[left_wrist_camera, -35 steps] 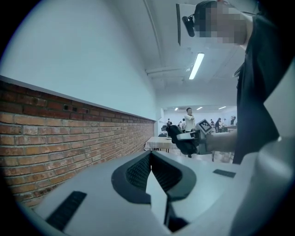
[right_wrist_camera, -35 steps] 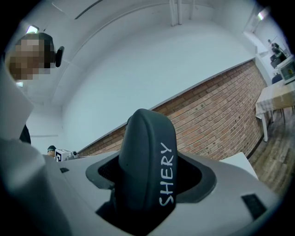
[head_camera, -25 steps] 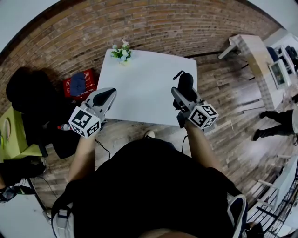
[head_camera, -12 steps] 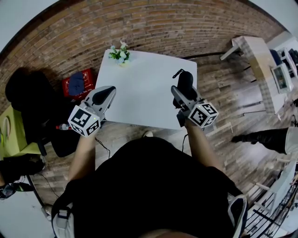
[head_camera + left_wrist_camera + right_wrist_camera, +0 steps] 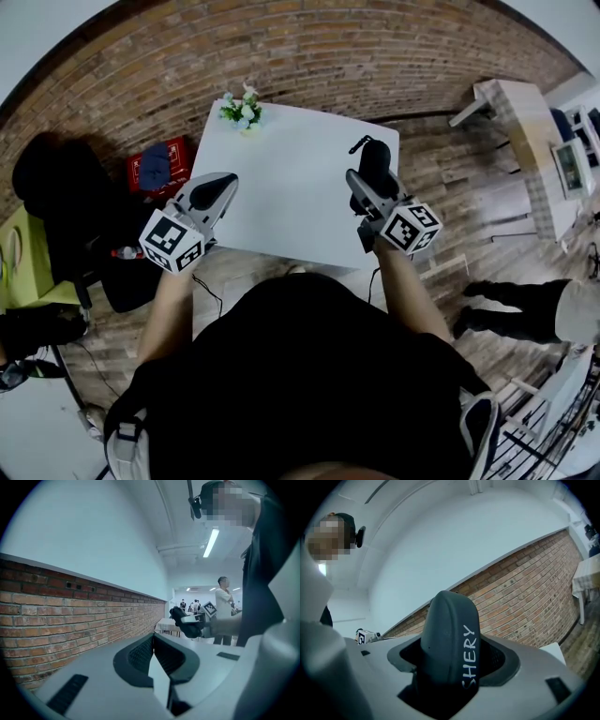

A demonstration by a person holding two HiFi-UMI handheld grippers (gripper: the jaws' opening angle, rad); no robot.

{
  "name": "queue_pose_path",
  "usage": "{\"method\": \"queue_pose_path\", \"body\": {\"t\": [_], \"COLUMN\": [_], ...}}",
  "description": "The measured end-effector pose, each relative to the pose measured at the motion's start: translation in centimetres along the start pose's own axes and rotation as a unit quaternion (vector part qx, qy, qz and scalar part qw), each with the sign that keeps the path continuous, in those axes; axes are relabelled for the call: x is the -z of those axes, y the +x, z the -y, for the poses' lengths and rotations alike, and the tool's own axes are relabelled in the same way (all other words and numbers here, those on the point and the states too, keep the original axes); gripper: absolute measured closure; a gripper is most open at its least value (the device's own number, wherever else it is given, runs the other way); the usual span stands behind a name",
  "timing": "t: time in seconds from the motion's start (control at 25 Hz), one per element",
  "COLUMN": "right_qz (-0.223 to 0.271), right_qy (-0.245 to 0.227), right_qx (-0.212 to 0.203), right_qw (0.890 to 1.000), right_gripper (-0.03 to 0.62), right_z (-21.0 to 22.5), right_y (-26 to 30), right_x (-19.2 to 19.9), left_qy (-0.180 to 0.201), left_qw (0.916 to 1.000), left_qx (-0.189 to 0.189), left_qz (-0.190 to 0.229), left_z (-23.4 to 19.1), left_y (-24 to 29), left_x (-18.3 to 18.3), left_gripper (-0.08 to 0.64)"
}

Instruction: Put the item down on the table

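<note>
Table (image 5: pixel 291 187): plain white top.
Brick wall (image 5: pixel 309 47): red-brown courses, pale mortar lines.
Floor (image 5: pixel 450 187): grey-brown wood planks, streaked.
Flowers (image 5: pixel 242 110): white blooms, green leaves.
Box (image 5: pixel 159 167): red, with a blue patch on top.
Left gripper (image 5: pixel 221 186): pale grey shell, dark grey pads. Its cube (image 5: pixel 172 244) is white with black square markers.
Right gripper (image 5: pixel 366 178): same pale grey shell. Its marker cube (image 5: pixel 411 228) has the same black-and-white pattern.
Item (image 5: pixel 450 634) in the right gripper: matt charcoal, white hand-style lettering down one side.
Shirt (image 5: pixel 309 384): black.
Upper wall (image 5: pixel 454 541), seen in the gripper views: plain white above the brick.
</note>
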State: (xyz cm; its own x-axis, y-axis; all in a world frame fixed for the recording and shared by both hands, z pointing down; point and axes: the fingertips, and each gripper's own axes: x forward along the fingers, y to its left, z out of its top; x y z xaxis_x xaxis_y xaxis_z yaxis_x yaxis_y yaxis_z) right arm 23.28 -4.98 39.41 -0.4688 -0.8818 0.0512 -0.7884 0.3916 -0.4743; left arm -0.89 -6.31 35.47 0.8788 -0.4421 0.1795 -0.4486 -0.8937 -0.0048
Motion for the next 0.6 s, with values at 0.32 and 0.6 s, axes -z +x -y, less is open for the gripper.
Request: {"method": "queue_pose_path", "body": {"t": [0.32,0.6], "right_qz": [-0.007,-0.006], "right_qy": [0.004,0.007], "right_qx": [-0.009,-0.016], "right_qw": [1.0,1.0], "right_gripper": [0.242,0.244], "right_z": [1.3,2.0], "right_y": [0.3,0.2], "right_x": [-0.2,-0.1], "left_qy": [0.003,0.011], "left_qw": [1.0,0.9998], "left_qx": [-0.006,-0.014], "left_qz": [-0.003,0.007], "left_z": [0.0,0.6], "left_y": [1.2,1.6], "left_x": [0.0,-0.8], "left_gripper": [0.549,0.549]}}
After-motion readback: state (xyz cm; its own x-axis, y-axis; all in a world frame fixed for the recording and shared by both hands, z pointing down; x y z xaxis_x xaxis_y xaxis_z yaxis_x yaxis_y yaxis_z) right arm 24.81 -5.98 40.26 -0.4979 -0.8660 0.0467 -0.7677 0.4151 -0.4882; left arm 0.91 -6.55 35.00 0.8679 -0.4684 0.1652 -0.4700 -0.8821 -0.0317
